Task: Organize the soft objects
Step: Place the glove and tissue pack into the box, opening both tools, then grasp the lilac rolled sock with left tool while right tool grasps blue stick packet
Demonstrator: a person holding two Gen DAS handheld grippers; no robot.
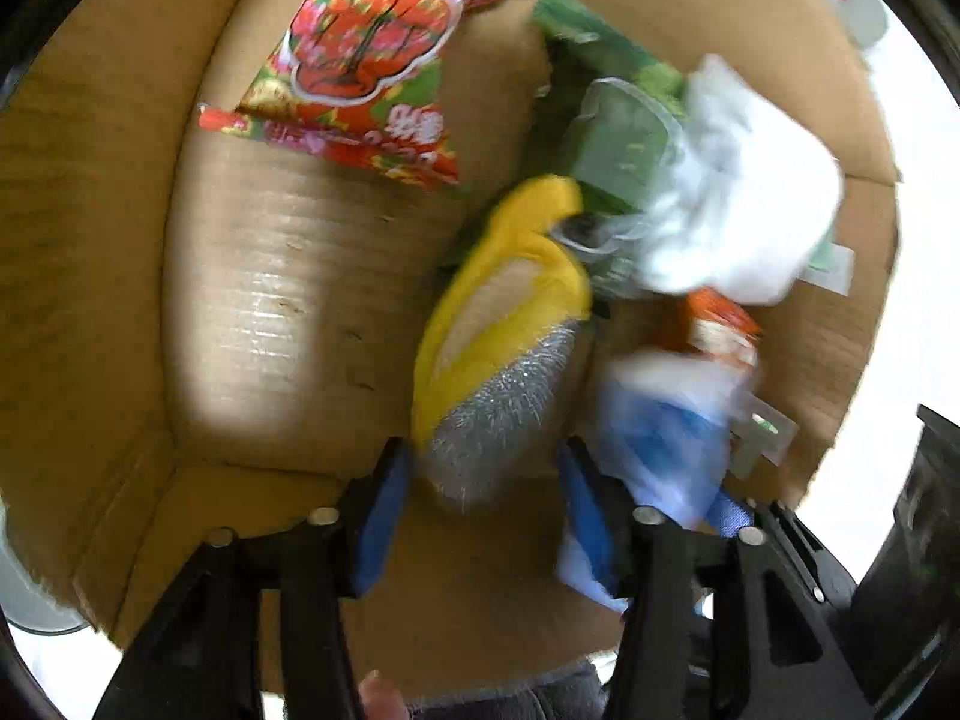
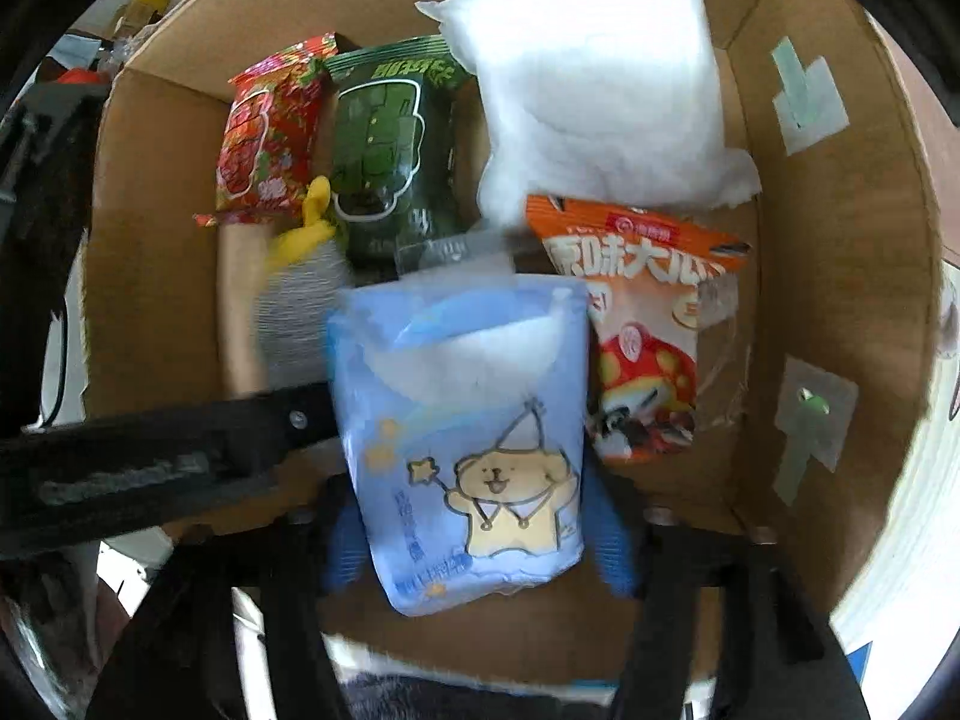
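right wrist view is showing the cardboard box (image 2: 156,252) already taking most of the load: white stuffing bag (image 2: 594,90), green snack bag (image 2: 384,150), red snack bag (image 2: 270,138) and orange snack bag (image 2: 648,330) are lying inside, so the sorting is looking nearly done. the right gripper (image 2: 477,546) is hanging over the box, jaws pressing both sides of the blue wipes pack (image 2: 462,432). the left gripper (image 1: 486,498) is reaching in, jaws standing wide around the yellow-and-silver mitt (image 1: 504,330), seemingly not squeezing.
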